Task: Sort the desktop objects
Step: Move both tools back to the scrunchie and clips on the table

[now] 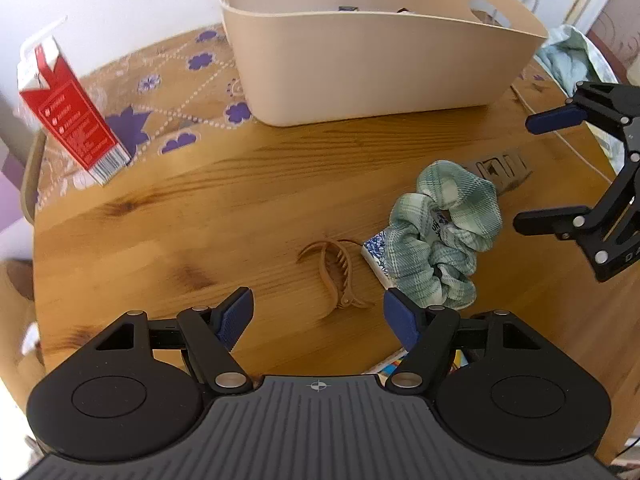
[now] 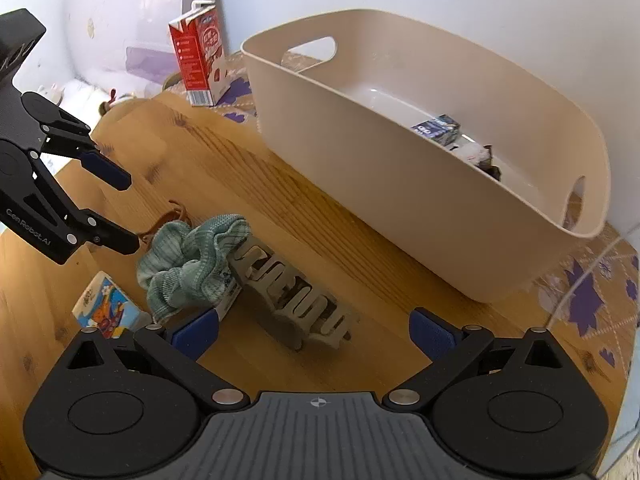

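A brown hair claw clip [image 1: 332, 276] lies on the wooden table [image 1: 200, 208], just ahead of my left gripper [image 1: 320, 314], which is open and empty. To its right a green scrunchie [image 1: 440, 232] rests on a small blue-and-white box [image 1: 374, 254]. In the right wrist view a grey hair claw clip [image 2: 296, 296] lies between and slightly ahead of the open fingers of my right gripper [image 2: 316, 332], untouched. The scrunchie [image 2: 192, 260] sits left of it. A beige basket [image 1: 372, 60] stands behind, holding a small blue box [image 2: 438, 128].
A red milk carton [image 1: 68, 112] stands at the far left on a purple-flowered mat [image 1: 168, 80]. A colourful small carton [image 2: 108, 308] lies near the table's front edge. The right gripper [image 1: 528, 172] shows at the left wrist view's right side. The basket [image 2: 400, 208] fills the back.
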A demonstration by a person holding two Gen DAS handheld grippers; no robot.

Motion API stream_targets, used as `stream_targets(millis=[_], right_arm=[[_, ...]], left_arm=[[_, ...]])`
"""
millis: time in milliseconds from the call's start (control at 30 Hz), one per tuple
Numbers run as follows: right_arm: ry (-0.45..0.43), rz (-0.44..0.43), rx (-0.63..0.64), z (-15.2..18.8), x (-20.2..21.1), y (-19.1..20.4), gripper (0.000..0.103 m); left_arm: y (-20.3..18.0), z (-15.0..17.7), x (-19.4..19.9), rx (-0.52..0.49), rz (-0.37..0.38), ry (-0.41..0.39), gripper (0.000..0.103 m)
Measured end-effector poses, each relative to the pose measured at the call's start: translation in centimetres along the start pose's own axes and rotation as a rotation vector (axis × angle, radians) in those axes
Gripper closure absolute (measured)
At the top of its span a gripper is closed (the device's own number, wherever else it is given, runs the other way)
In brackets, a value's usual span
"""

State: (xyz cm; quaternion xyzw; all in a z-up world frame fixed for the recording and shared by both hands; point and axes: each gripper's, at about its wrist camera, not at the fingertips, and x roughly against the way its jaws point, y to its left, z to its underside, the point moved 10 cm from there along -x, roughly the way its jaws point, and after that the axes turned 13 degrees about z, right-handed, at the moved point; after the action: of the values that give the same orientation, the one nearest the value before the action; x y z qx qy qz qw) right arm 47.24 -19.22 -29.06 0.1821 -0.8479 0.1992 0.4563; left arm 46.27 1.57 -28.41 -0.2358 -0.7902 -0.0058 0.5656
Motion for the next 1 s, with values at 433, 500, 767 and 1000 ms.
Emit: stream_targets(millis=[433, 500, 767, 1000], right_arm=[[0.010, -0.044, 0.088, -0.1, -3.1, 1.0, 0.008], [0.015, -0.057, 0.098, 0.0, -3.5, 1.3, 0.009], [-0.001, -0.069, 0.135, -0.3, -3.9, 2.4, 0.012], [0.003, -0.068, 0.150, -0.4, -4.2, 2.8, 0.025]], left_arm=[[1.0, 0.2, -2.0, 0.054, 0.028, 0.031, 0.030], [0.9, 0.2, -2.2, 0.054, 0.027, 0.036, 0.030], [0.9, -0.1, -2.9, 0.055, 0.017, 0.034, 0.029], [1.2, -0.4, -3.0, 0.057, -0.017, 0.022, 0.030]])
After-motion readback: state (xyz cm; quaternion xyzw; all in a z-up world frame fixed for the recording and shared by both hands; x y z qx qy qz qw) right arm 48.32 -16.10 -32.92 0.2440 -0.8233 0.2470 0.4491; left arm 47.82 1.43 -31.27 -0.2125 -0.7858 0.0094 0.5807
